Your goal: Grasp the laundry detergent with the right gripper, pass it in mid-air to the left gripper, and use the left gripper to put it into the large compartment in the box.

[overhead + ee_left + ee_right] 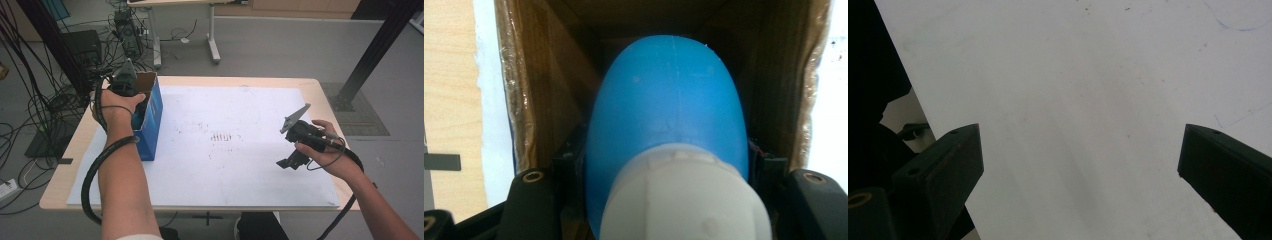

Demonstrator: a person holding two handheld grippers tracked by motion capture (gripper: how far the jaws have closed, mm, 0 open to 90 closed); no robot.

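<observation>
Left gripper (pixel 131 95): clamped on smooth blue plastic bottle with white cap (pixel 669 125), inside open blue cardboard box (pixel 151 117) | handling: probably light, rigid, slippery; grip the body below the cap | right gripper (pixel 292 160): jaws apart, empty

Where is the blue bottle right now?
The blue bottle is clamped in the left gripper, going bottom-first into the open cardboard box at the table's left side; the left gripper view shows its white cap nearest the camera.
</observation>
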